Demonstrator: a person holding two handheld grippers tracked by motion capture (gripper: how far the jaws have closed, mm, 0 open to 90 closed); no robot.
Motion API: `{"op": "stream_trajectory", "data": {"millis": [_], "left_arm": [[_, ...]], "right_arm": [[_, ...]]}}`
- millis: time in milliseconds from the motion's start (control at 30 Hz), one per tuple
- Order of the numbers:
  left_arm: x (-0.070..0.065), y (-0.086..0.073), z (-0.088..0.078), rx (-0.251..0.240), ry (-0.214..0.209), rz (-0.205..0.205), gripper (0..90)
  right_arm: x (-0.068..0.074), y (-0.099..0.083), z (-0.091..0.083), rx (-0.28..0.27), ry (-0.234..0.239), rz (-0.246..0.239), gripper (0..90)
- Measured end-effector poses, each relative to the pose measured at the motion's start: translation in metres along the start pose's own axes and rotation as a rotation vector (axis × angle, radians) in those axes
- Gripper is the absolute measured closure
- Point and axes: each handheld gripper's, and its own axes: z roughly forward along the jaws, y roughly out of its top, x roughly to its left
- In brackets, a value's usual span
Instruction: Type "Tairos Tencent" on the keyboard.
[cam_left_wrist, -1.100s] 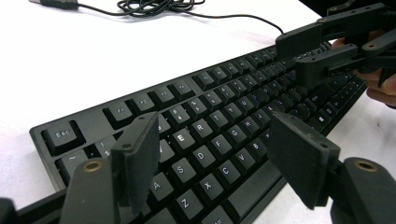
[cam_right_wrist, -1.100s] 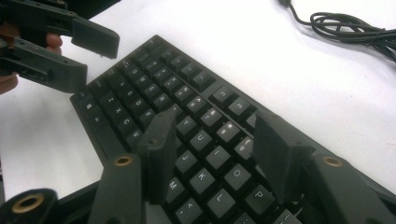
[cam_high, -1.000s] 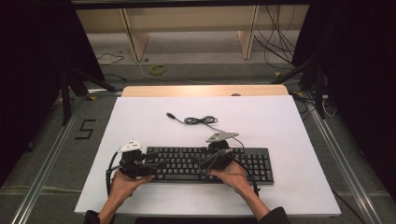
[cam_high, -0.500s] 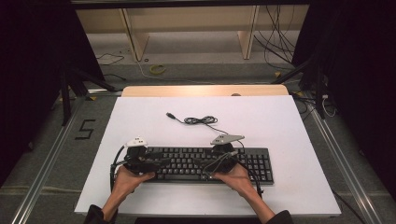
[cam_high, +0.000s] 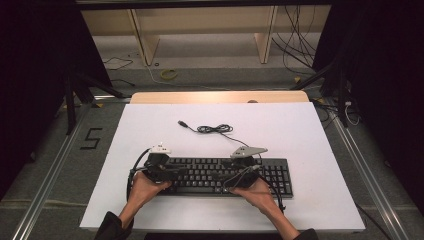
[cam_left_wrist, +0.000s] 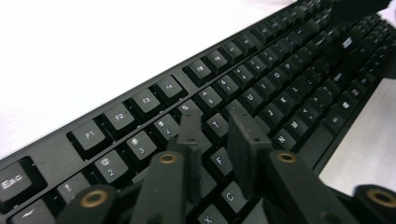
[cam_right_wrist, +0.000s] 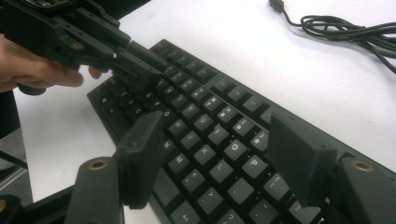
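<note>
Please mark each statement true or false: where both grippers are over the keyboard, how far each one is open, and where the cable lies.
1. Both grippers are over the keyboard. True.
2. The right gripper has its fingers spread wide apart. True.
3. The left gripper is open wider than the right one. False: its fingers stand close together, with a narrow gap.
4. The loose cable lies on top of the keyboard. False: it lies on the white table, beyond the keyboard.
5. The left gripper is above the number pad. False: it is over the left letter keys, near the F key.
</note>
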Motion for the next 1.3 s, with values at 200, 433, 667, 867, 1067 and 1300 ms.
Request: {"op": "stream_trajectory", "data": {"millis": [200, 433, 667, 867, 1067, 1300], "left_arm": [[0.003, 0.002, 0.004, 0.014, 0.011, 0.005, 82.4], [0.003, 0.003, 0.008, 0.035, 0.007, 0.012, 86.7], [0.003, 0.003, 0.013, 0.055, 0.012, 0.017, 88.7], [0.002, 0.001, 0.016, 0.064, 0.018, 0.008, 89.1], [0.002, 0.001, 0.015, 0.059, 0.019, 0.011, 89.0], [0.000, 0.003, 0.008, 0.024, -0.014, -0.005, 79.7]], "right_arm": [[-0.001, -0.002, -0.002, -0.003, -0.001, -0.003, 36.3], [0.000, -0.003, -0.004, -0.002, 0.003, -0.005, 35.9], [0.000, -0.003, -0.004, -0.001, 0.004, -0.004, 36.1], [0.000, -0.003, -0.004, 0.000, 0.002, -0.006, 36.2], [0.001, -0.003, -0.004, 0.000, 0.001, -0.006, 36.3], [0.000, -0.002, -0.004, -0.004, 0.000, -0.004, 36.3]]}}
